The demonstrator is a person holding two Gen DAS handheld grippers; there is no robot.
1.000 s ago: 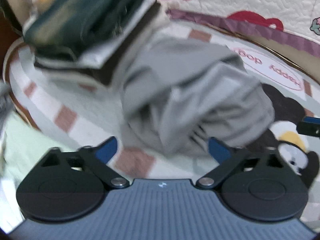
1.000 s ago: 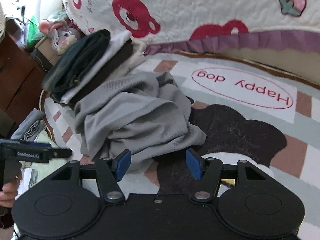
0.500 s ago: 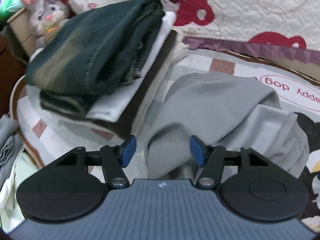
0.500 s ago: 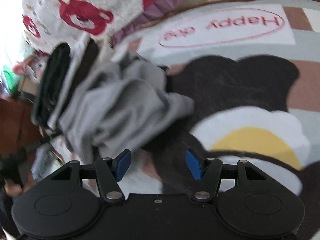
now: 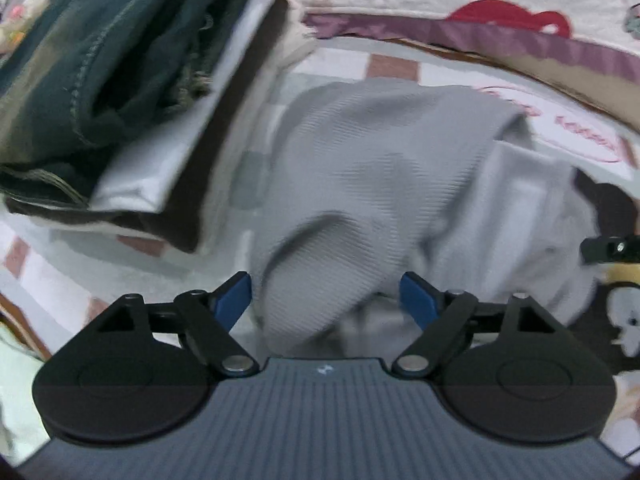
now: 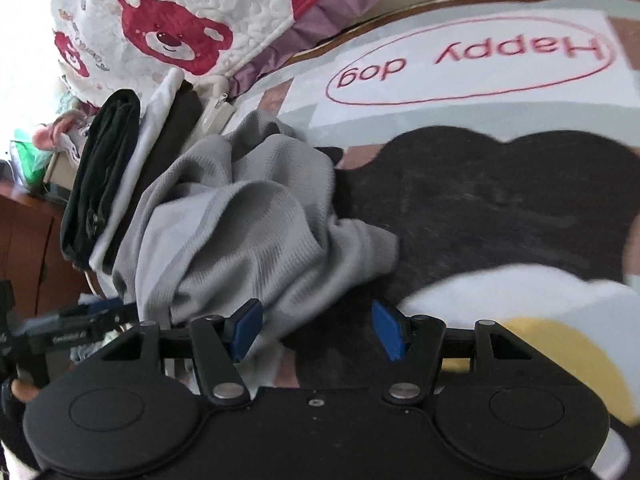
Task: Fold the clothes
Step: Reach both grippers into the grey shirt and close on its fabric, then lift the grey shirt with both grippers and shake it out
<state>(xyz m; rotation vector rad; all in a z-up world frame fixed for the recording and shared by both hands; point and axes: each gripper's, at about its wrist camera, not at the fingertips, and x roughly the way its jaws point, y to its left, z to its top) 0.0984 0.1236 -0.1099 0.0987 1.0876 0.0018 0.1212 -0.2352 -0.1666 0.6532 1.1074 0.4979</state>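
Where clothes lie, cartoon dog rug (image 6: 500, 208), bear-print quilt (image 6: 192, 20)

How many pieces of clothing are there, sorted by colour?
Grey, crumpled on the rug: 1, the grey garment
Dark green, top of the folded stack: 1, the dark green garment
White, beneath it: 1, the white garment
Dark brown, lower in the stack: 1, the dark brown garment
Total: 4 that I can tell apart

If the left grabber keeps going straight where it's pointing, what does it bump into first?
Most likely the crumpled grey garment. A fold of it already sits between the open fingers of the left gripper, though the blur hides how close.
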